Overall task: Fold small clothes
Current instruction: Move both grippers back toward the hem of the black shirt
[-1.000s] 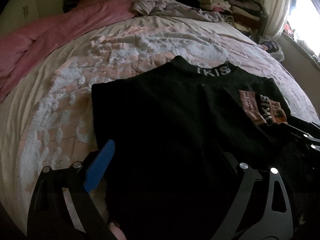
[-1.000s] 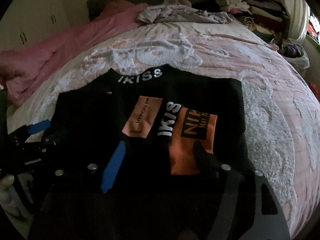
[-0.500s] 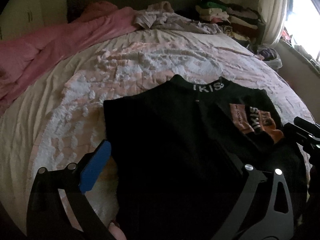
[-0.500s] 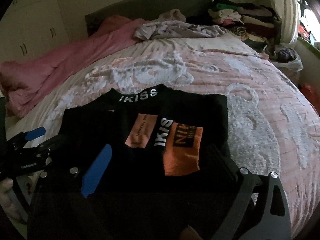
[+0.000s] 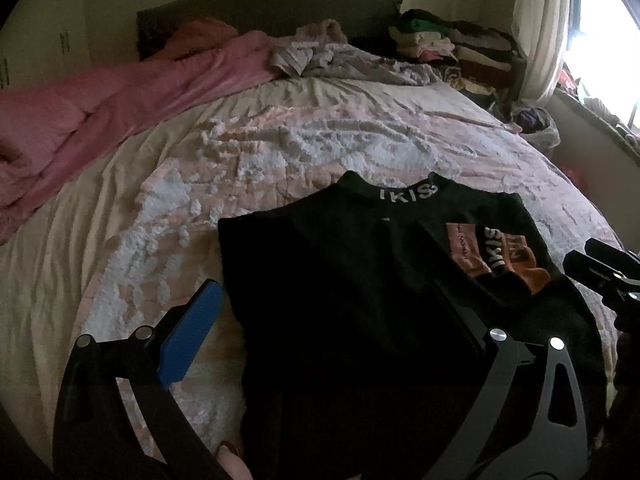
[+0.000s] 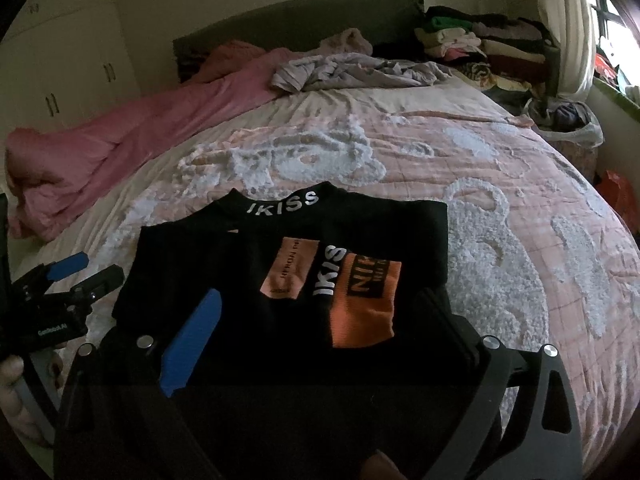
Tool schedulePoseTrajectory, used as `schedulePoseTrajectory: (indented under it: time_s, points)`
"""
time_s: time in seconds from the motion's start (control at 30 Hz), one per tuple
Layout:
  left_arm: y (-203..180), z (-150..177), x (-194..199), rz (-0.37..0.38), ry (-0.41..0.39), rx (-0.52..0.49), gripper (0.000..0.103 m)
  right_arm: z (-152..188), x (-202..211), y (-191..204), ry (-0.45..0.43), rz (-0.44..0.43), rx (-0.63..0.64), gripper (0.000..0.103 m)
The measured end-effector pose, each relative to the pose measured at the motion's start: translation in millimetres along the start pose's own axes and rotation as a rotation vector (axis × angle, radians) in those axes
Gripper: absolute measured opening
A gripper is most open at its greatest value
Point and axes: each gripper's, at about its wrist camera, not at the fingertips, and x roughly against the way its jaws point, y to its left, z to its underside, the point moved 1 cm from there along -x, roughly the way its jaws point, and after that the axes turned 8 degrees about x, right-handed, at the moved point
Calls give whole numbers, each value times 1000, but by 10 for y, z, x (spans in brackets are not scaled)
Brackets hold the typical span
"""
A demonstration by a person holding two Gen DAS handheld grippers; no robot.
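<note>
Left gripper [image 5: 332,324] and right gripper [image 6: 320,320]: jaws wide, just opened, gripping nothing. Black IKISS top [image 6: 288,280] lies flat on the quilted bedspread [image 6: 520,240] beneath and ahead of both jaws, sleeves apparently folded in. Judged part-folded; crumpled lilac garment [image 6: 360,72] far ahead remains unfolded.

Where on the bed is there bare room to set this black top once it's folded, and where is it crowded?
Free: the pink-and-white quilt to the right of the black top, and the stretch between its collar and the grey crumpled clothes. Crowded: the pink blanket along the left edge and the folded clothes stack in the far right corner.
</note>
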Motion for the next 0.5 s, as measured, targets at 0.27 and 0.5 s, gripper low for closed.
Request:
schedulePoseTrajectory:
  time_s: [0.27,0.5]
  points:
    - [0,-7,108,5,-18,4,93,14,143,63,-19,-17,11,98]
    - [-44,16,224,19,-40,-2,93,9,299,76,-38,-24,13,98]
